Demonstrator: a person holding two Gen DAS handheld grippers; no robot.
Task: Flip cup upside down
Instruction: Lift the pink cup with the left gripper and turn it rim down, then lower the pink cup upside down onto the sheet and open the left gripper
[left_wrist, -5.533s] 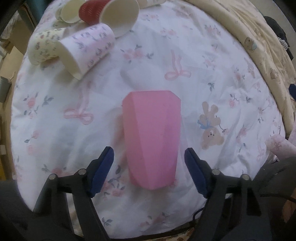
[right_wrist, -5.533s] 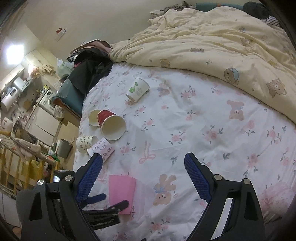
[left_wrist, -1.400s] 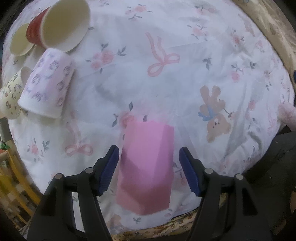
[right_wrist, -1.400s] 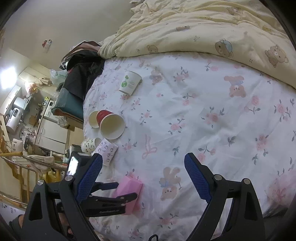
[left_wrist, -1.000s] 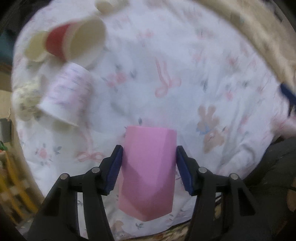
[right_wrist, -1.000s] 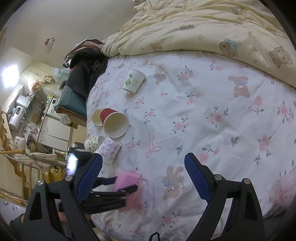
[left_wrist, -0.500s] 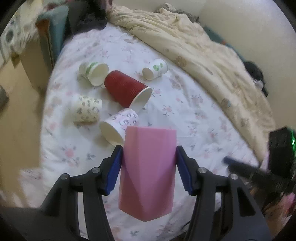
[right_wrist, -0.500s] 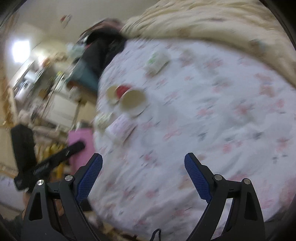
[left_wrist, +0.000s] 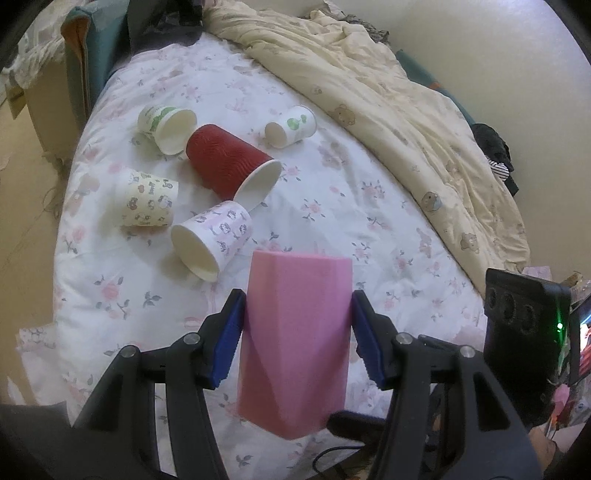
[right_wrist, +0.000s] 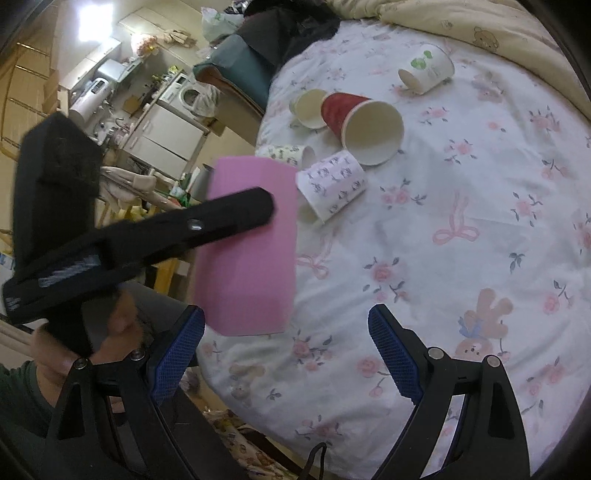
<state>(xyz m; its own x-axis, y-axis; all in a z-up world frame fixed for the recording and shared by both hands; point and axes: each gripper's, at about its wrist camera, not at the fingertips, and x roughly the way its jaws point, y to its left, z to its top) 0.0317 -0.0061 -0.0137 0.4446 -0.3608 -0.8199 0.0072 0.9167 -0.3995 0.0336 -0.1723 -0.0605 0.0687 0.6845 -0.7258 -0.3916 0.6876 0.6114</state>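
A pink faceted cup (left_wrist: 295, 332) is clamped between the blue pads of my left gripper (left_wrist: 297, 332) and held in the air above the near edge of the bed. In the right wrist view the same pink cup (right_wrist: 247, 258) hangs at the left with the left gripper's black finger across it. My right gripper (right_wrist: 286, 354) is open and empty, just below and to the right of the cup, over the floral bedsheet (right_wrist: 461, 240).
Several paper cups lie on their sides on the sheet: a red one (left_wrist: 229, 162), a purple-patterned one (left_wrist: 216, 240), a yellow-patterned one (left_wrist: 147, 203) and two green-printed white ones (left_wrist: 166, 123) (left_wrist: 291, 125). A cream duvet (left_wrist: 406, 110) covers the far side. The right gripper's body (left_wrist: 524, 332) is at right.
My left gripper closed on the pink cup, lifted it off the sheet and tilted up. The right gripper swung left and down, closer to the cup.
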